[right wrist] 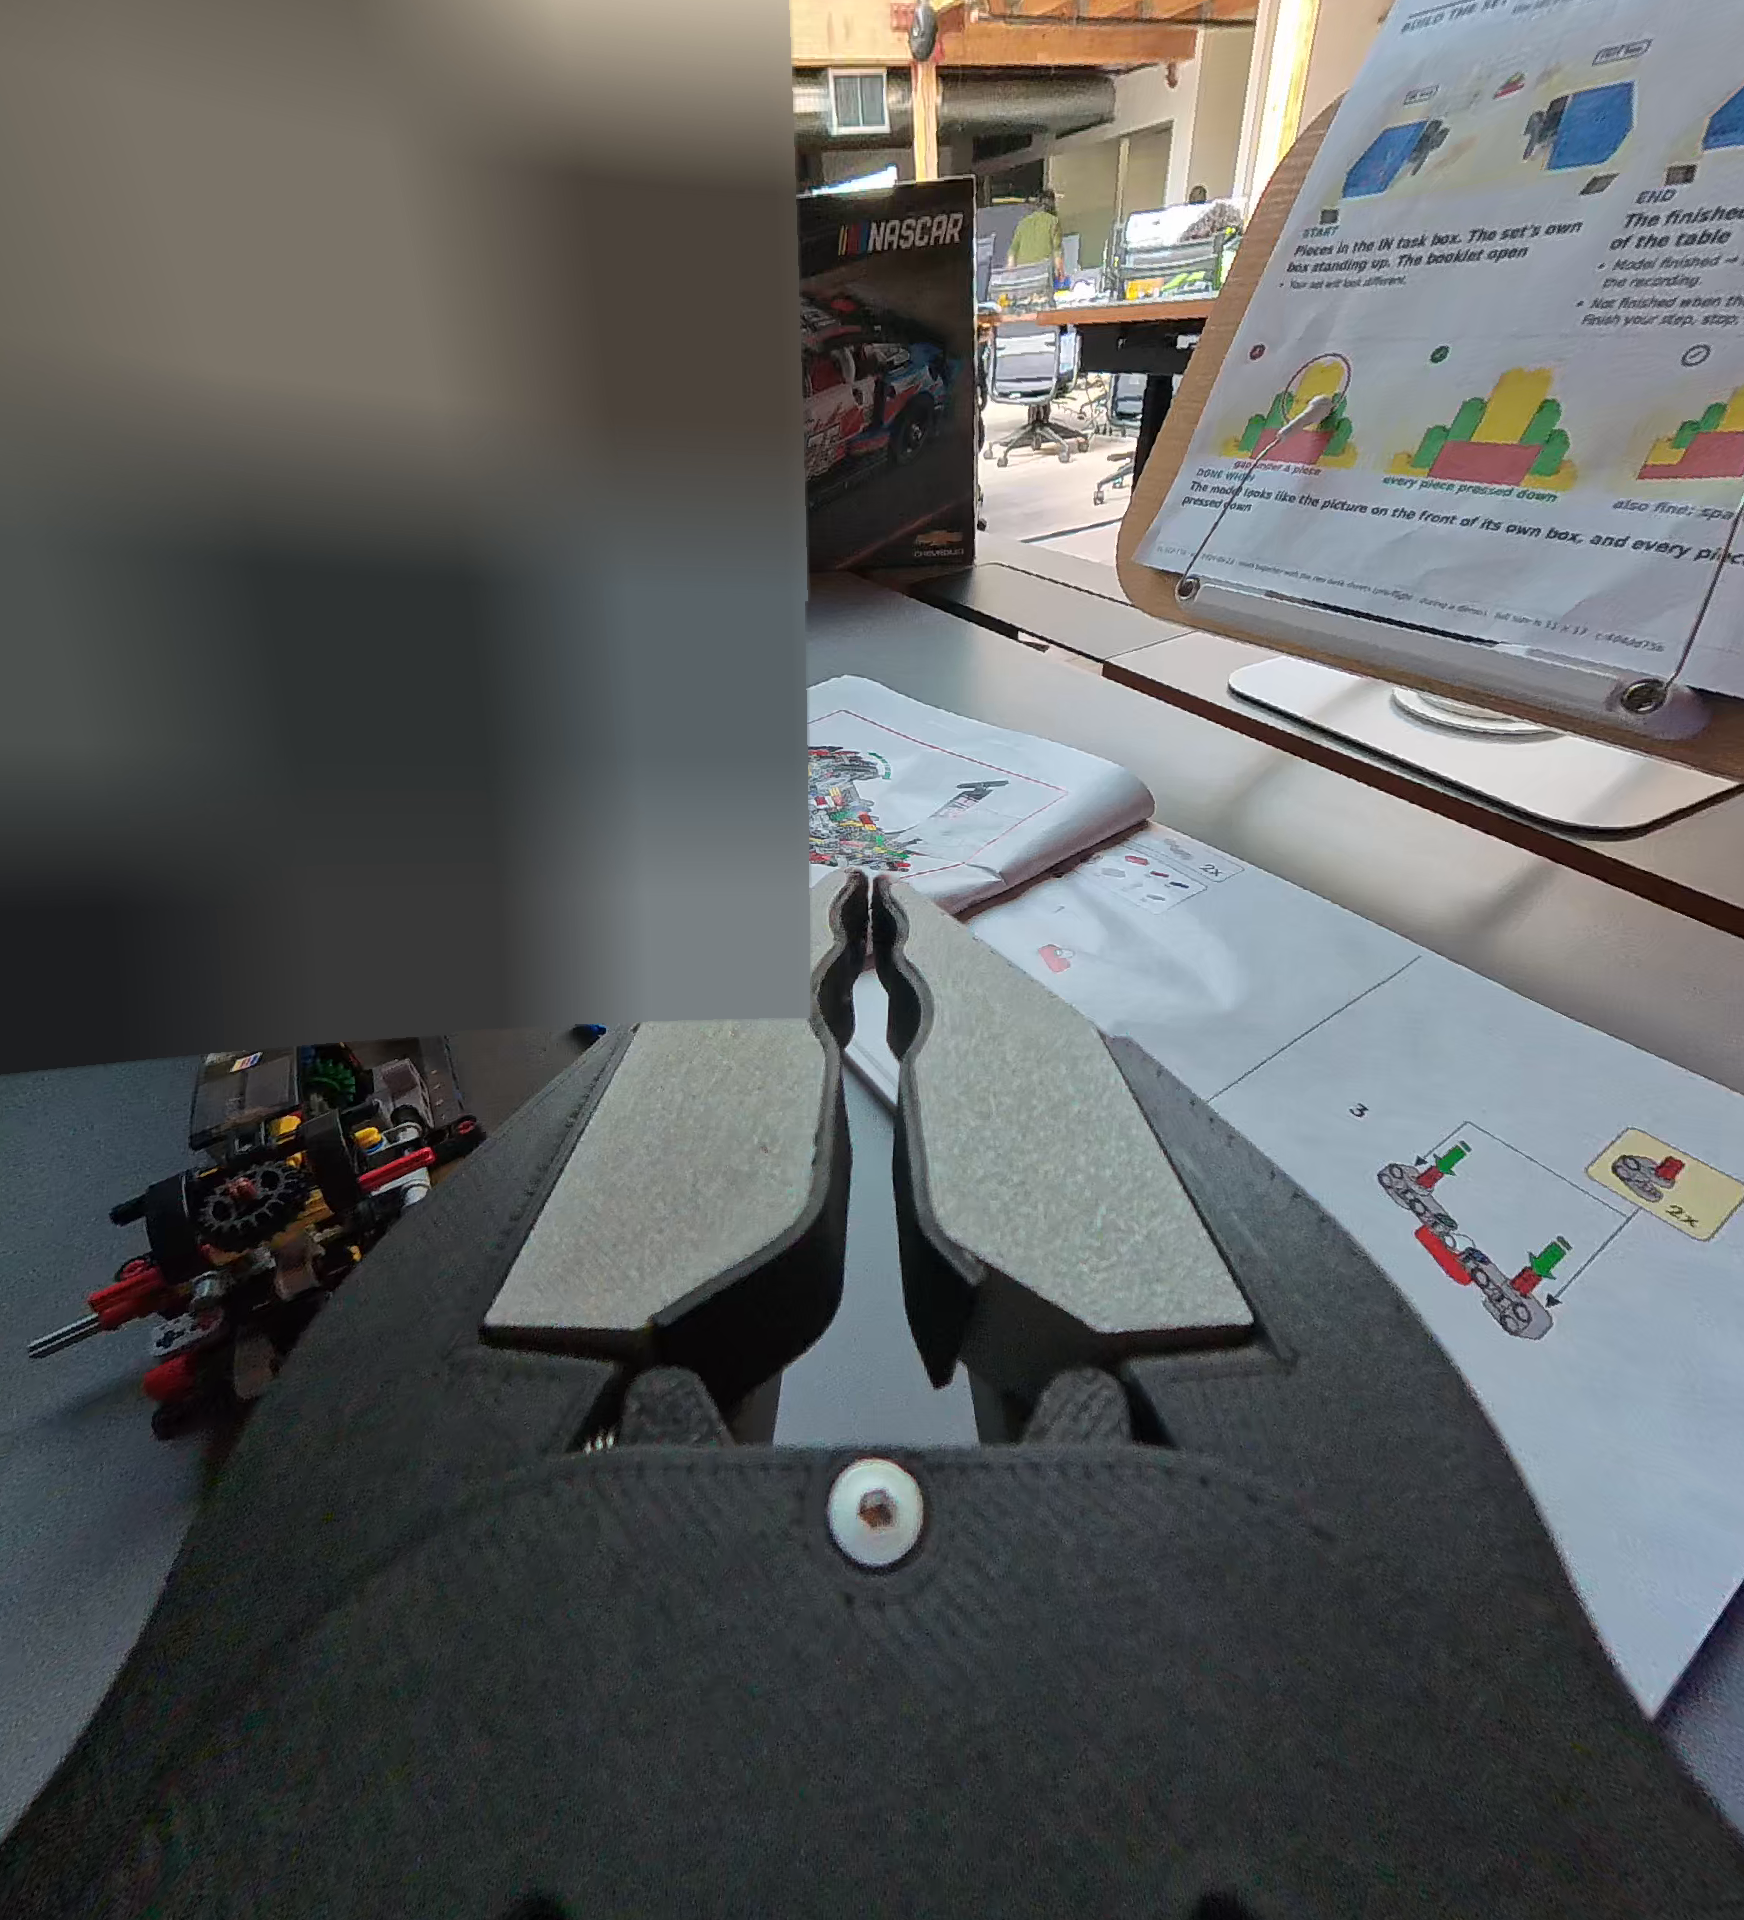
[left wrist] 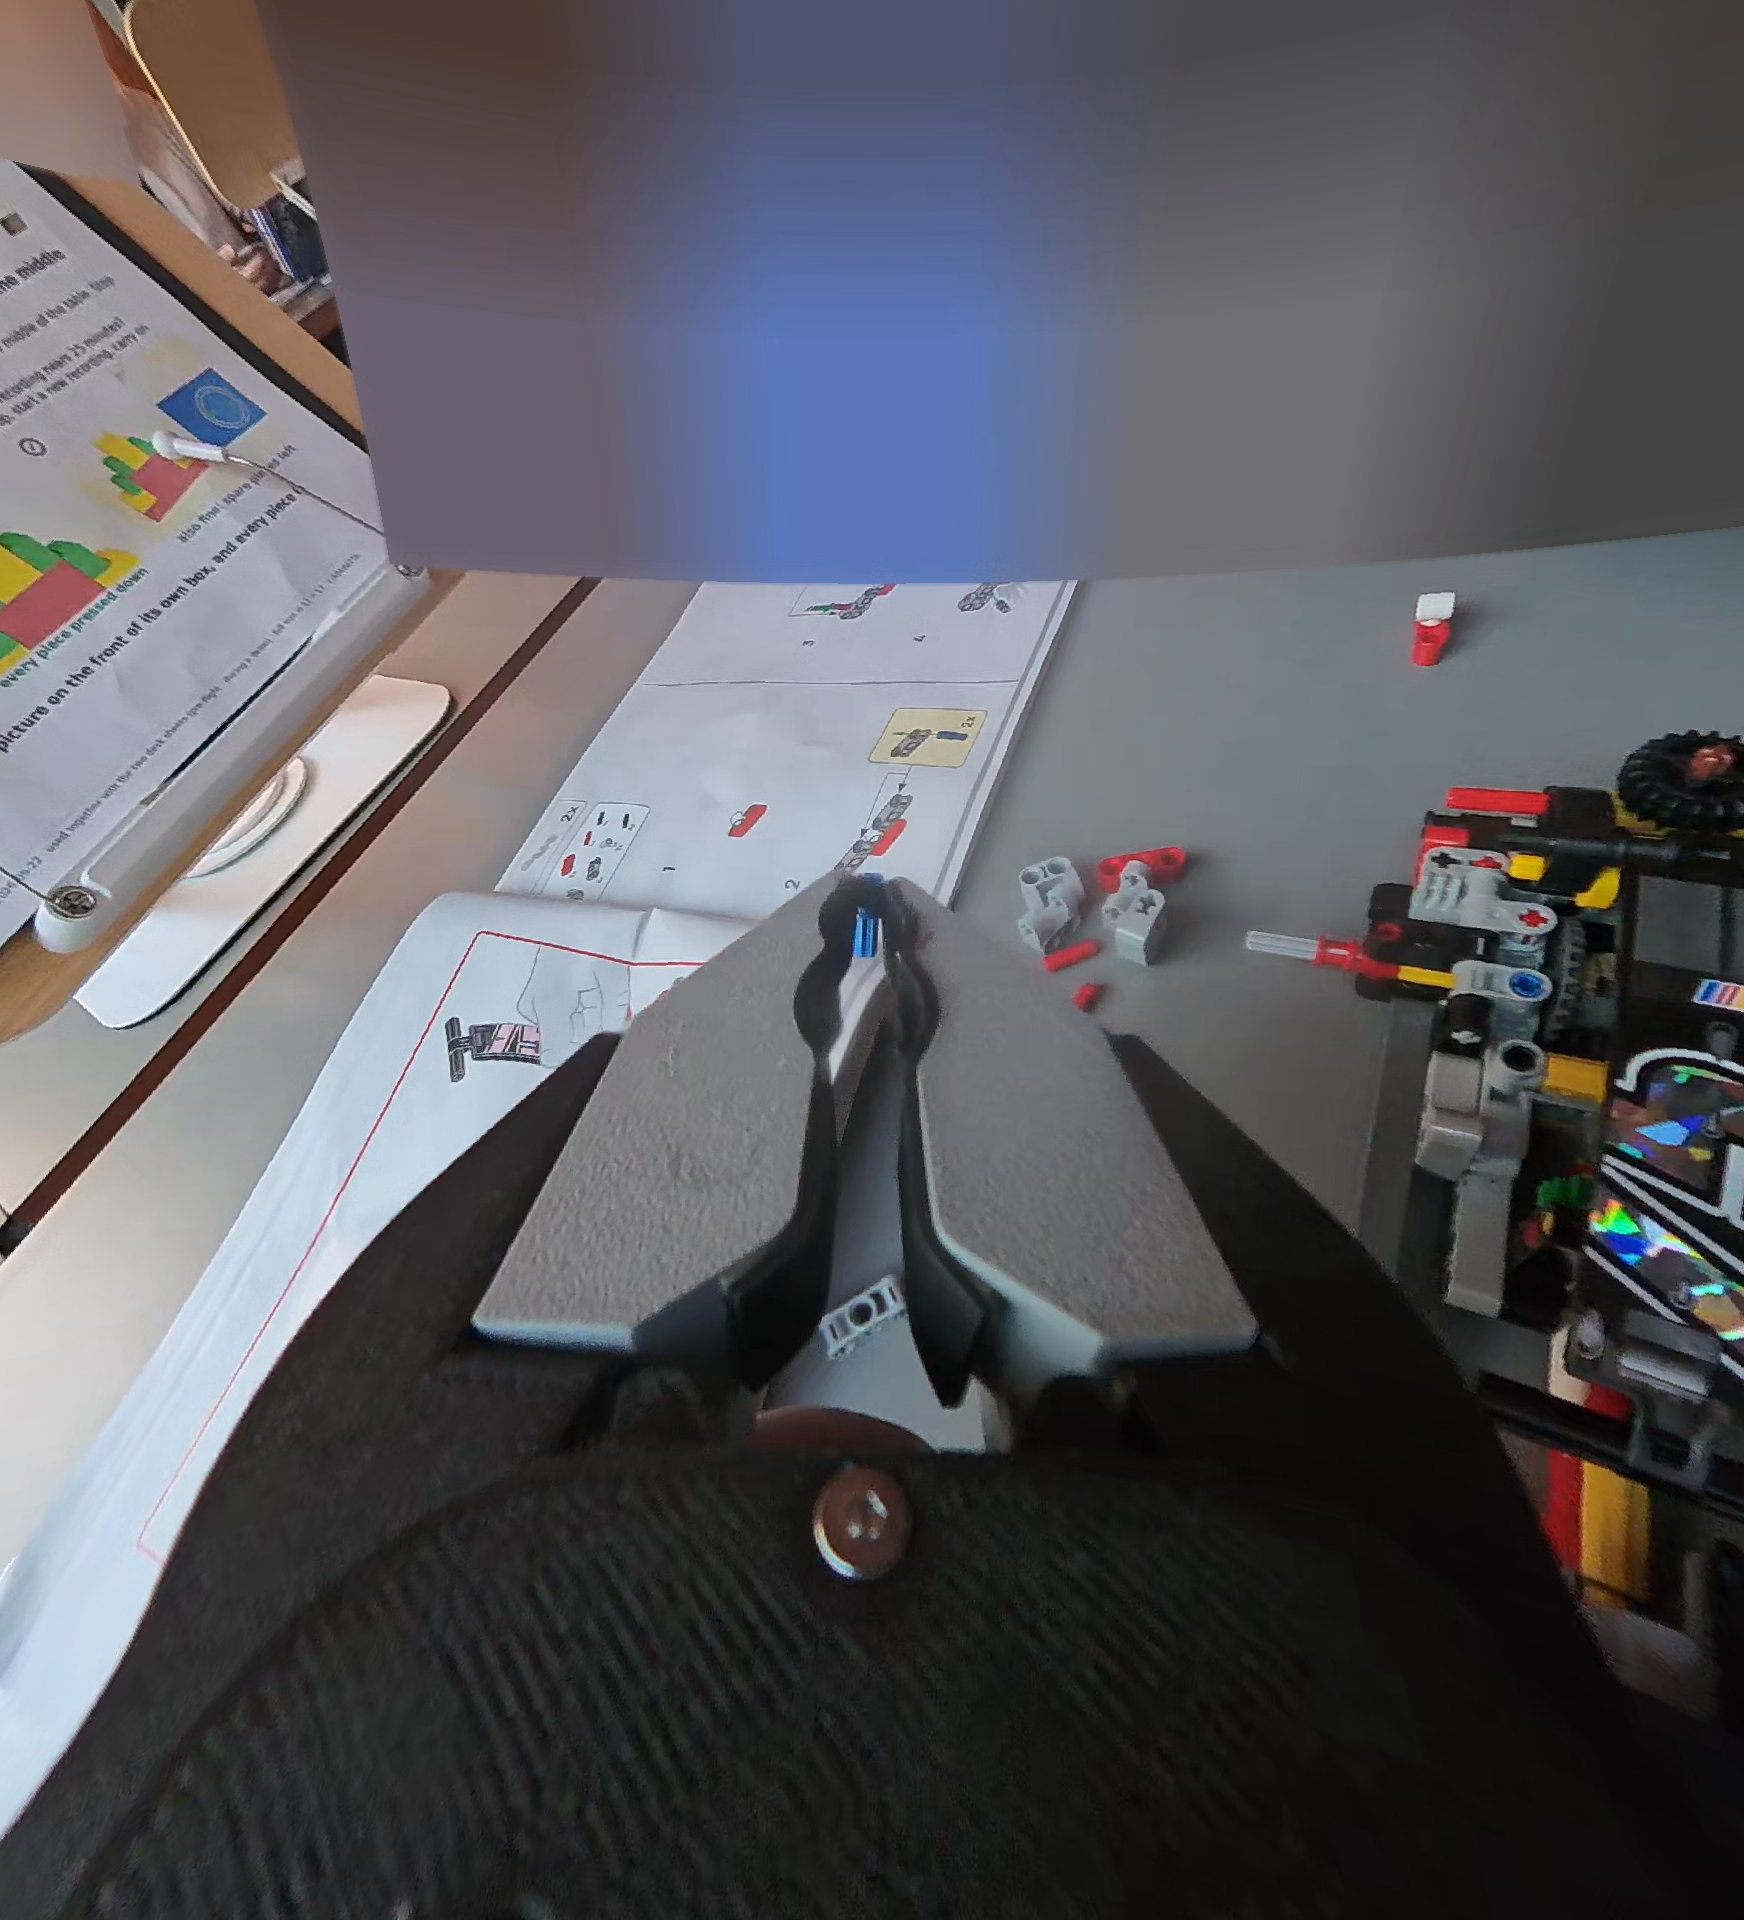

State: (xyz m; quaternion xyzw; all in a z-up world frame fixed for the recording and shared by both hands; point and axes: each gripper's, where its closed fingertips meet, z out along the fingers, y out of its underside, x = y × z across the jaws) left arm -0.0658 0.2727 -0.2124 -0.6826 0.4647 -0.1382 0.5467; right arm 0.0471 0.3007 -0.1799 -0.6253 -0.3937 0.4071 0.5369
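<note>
Left claw [left wrist: 870,914] pinches a blue pin [left wrist: 866,928], mostly hidden.

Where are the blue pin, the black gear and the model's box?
blue pin [left wrist: 866,928], left wrist view, its shaft.
black gear [left wrist: 1701,777], left wrist view, its toothed face.
box [right wrist: 887,416], right wrist view, its front.

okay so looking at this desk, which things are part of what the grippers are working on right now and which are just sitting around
In use:
- left hand-held gripper, shut on a small blue pin
- open instruction booklet below its tips
- part-built brick model
- right hand-held gripper, shut with nothing between its tips

Lying about:
- loose grey and red pieces
- red and white piece
- sheet stand
- set box
</note>
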